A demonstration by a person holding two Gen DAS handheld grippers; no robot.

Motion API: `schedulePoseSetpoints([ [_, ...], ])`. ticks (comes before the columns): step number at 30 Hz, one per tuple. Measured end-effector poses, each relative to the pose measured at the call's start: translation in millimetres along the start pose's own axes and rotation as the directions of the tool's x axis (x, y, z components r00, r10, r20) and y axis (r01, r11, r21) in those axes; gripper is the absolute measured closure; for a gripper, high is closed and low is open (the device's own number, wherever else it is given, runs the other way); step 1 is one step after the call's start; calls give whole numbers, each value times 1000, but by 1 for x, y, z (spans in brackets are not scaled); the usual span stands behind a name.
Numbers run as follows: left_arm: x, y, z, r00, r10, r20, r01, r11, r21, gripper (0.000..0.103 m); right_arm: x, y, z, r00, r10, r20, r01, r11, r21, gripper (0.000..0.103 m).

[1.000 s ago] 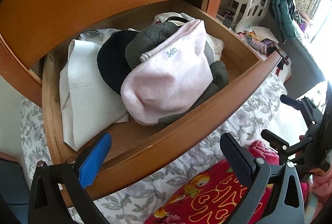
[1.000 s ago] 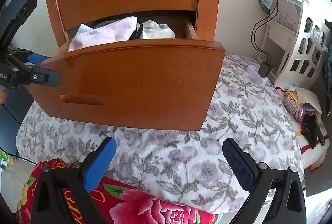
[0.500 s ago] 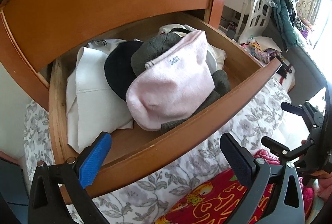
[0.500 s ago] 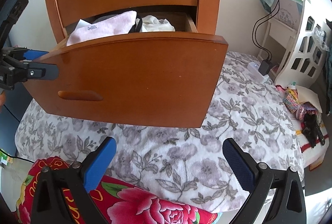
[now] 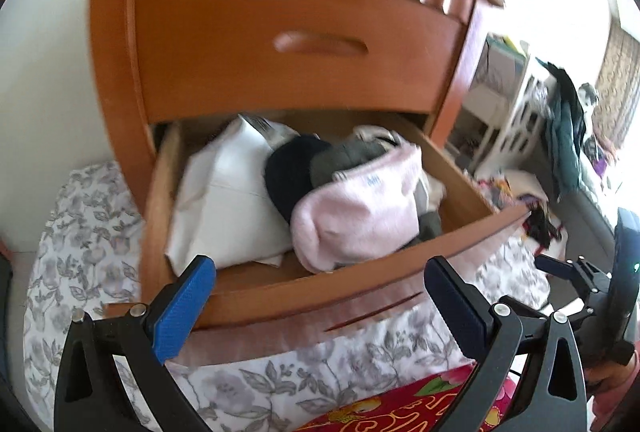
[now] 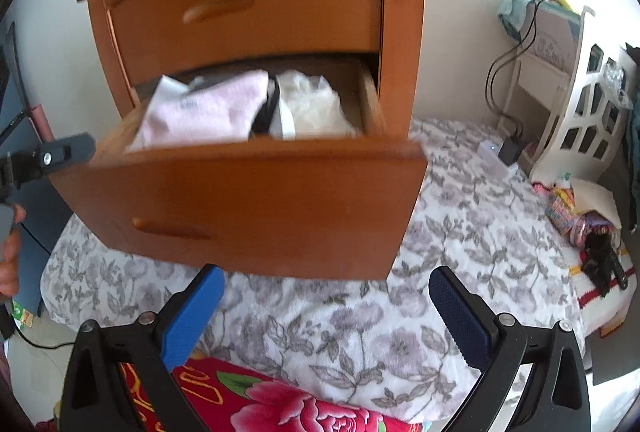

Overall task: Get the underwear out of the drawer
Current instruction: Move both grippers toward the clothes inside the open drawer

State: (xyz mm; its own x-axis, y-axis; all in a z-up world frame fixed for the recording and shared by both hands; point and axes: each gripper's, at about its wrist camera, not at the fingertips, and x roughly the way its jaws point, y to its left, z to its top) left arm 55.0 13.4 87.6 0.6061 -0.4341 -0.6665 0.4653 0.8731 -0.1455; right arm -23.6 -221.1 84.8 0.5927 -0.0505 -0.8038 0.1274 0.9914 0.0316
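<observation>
While the drawer is standing open at frame centre, its pink underwear is lying inside; you are holding both the left gripper and right gripper with fingers spread, empty.

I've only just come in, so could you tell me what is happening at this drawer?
A person holds a two-finger tool in each hand in front of a wooden nightstand on a flowered bedspread. Its lower drawer is pulled out, with folded clothes inside, a pink garment on top. The left tool and the right tool are both open and empty, short of the drawer. Nothing has been taken out yet.
</observation>
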Motion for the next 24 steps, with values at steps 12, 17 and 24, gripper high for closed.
schedulePoseSetpoints([
  [12,-29,36,13,985,100,138,-83,989,-122,0,-41,15,58,969,29,245,-27,1000,-14,0],
  [17,-26,59,16,984,100,151,-64,973,-224,0,-28,29,79,975,53,218,-42,997,-58,0],
  [24,-28,68,21,975,99,198,-49,968,-245,0,3,48,97,985,100,144,-85,991,-105,0],
])
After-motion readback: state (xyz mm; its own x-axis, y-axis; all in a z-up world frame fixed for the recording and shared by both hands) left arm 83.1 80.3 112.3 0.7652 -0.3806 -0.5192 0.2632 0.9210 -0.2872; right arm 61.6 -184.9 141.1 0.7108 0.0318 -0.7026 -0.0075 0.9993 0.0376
